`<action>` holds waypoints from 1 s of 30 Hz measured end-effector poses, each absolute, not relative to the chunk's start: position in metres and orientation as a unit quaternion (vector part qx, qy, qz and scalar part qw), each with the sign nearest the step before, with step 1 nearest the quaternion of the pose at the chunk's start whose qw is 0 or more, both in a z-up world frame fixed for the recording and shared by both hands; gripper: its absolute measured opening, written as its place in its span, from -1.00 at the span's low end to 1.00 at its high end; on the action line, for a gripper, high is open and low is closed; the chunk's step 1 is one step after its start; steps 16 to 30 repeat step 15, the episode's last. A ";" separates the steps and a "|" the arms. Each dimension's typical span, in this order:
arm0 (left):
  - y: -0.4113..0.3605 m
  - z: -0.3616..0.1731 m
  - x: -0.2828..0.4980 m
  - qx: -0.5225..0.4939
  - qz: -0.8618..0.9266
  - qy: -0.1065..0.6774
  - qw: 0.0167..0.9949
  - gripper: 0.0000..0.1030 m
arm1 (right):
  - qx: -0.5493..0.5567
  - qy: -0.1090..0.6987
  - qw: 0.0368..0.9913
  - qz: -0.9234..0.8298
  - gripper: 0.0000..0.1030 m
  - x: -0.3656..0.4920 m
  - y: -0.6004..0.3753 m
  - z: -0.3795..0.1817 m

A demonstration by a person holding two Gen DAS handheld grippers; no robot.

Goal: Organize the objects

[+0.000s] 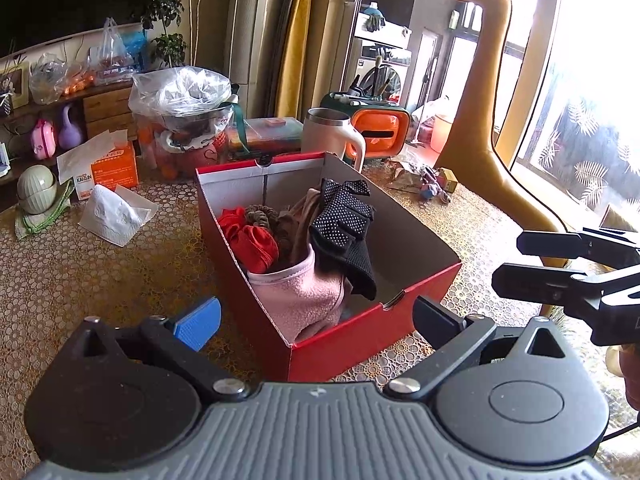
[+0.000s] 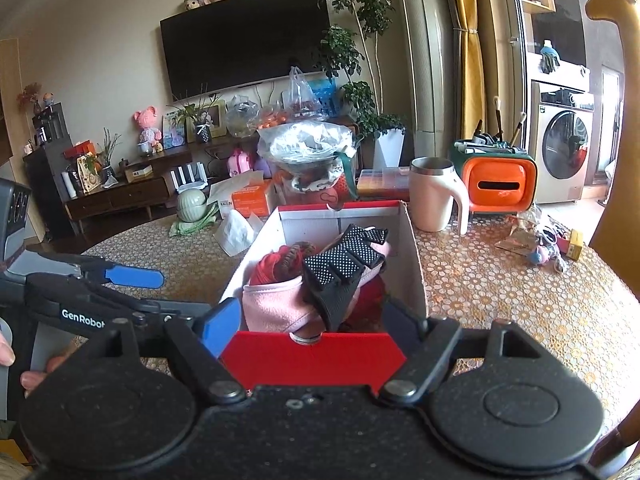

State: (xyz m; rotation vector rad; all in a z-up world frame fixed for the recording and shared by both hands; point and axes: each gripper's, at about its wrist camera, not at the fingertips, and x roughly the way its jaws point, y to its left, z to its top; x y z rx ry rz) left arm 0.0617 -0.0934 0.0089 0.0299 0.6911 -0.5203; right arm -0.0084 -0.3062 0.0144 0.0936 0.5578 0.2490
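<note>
A red shoebox [image 1: 356, 332] [image 2: 312, 354] stands open on the lace-covered table. Inside lie a pink fleece piece [image 1: 304, 300] [image 2: 272, 304], a black dotted glove [image 1: 344, 224] [image 2: 340, 268], a red cloth [image 1: 252, 240] [image 2: 268, 268] and a brown knit item [image 1: 264, 216]. My left gripper [image 1: 316, 320] is open and empty, just short of the box's near corner. My right gripper [image 2: 312, 322] is open, its fingers astride the box's near end wall; it also shows as the right gripper [image 1: 544, 264] beside the box. The left gripper [image 2: 132, 280] sits left of the box.
Behind the box stand a cream mug [image 1: 332, 136] [image 2: 436, 196], an orange-fronted pen holder [image 1: 376, 128] [image 2: 500, 184], a bag-covered bowl [image 1: 184, 96] and an orange tissue box [image 1: 112, 168]. A white tissue [image 1: 116, 212] lies left. Small toys [image 1: 432, 188] lie far right by a giraffe figure [image 1: 484, 120].
</note>
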 end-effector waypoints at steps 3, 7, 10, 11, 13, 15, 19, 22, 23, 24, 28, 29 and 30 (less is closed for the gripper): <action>-0.093 0.009 0.062 0.014 -0.244 0.331 0.911 1.00 | 0.045 0.276 0.952 0.123 0.53 -0.008 -0.306 0.014; -0.092 0.008 0.063 0.014 -0.240 0.333 0.912 1.00 | 0.045 0.280 0.951 0.123 0.53 -0.008 -0.305 0.012; -0.092 0.007 0.063 0.015 -0.241 0.333 0.912 1.00 | 0.045 0.281 0.950 0.125 0.53 -0.008 -0.305 0.012; -0.092 0.007 0.063 0.017 -0.241 0.333 0.912 0.99 | 0.045 0.281 0.950 0.125 0.53 -0.008 -0.305 0.012; -0.093 0.007 0.062 0.019 -0.244 0.333 0.911 1.00 | 0.044 0.282 0.950 0.124 0.53 -0.008 -0.305 0.012; -0.093 0.007 0.062 0.025 -0.246 0.329 0.911 1.00 | 0.044 0.283 0.950 0.124 0.53 -0.008 -0.305 0.012; -0.093 0.007 0.062 0.025 -0.246 0.329 0.911 1.00 | 0.044 0.283 0.950 0.124 0.53 -0.008 -0.305 0.012; -0.093 0.007 0.062 0.025 -0.246 0.329 0.911 1.00 | 0.044 0.283 0.950 0.124 0.53 -0.008 -0.305 0.012; -0.093 0.007 0.062 0.025 -0.246 0.329 0.911 1.00 | 0.044 0.283 0.950 0.124 0.53 -0.008 -0.305 0.012; -0.093 0.007 0.062 0.025 -0.246 0.329 0.911 1.00 | 0.044 0.283 0.950 0.124 0.53 -0.008 -0.305 0.012; -0.093 0.007 0.062 0.025 -0.246 0.329 0.911 1.00 | 0.044 0.283 0.950 0.124 0.53 -0.008 -0.305 0.012; -0.093 0.007 0.062 0.025 -0.246 0.329 0.911 1.00 | 0.044 0.283 0.950 0.124 0.53 -0.008 -0.305 0.012; -0.093 0.007 0.062 0.025 -0.246 0.329 0.911 1.00 | 0.044 0.283 0.950 0.124 0.53 -0.008 -0.305 0.012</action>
